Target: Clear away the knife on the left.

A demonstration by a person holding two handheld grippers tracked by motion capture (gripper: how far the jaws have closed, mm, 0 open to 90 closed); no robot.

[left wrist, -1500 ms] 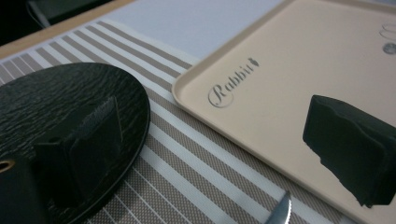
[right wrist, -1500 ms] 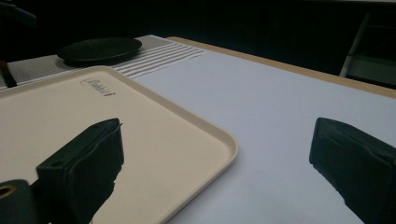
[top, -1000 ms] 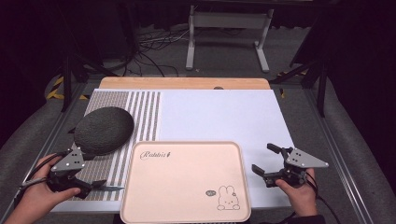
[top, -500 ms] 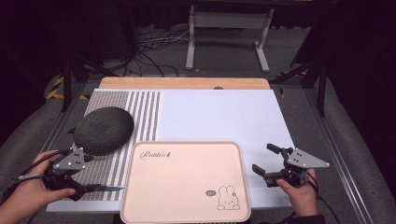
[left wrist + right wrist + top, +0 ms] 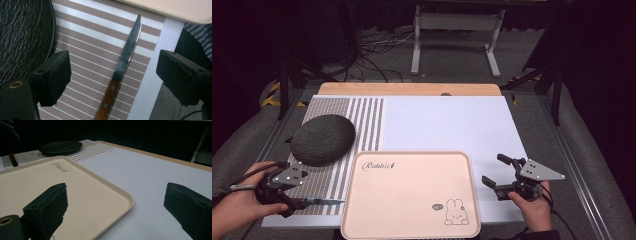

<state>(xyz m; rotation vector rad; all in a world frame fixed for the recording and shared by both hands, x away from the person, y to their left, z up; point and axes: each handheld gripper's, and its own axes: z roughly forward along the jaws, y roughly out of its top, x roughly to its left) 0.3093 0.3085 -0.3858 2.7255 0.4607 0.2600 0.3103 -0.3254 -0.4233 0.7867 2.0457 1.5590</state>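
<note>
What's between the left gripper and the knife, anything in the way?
Nothing visible. The left gripper is open, its jaws standing either side of the knife, which lies flat on the striped mat. The dark plate sits off to one side and the tray beyond the blade tip.

Both grippers black: left gripper (image 5: 301, 200) with blocky jaws, grey three-cornered top plate, dark cable trailing; right gripper (image 5: 499, 173) matches, grey plate, brass-ringed hole.
</note>
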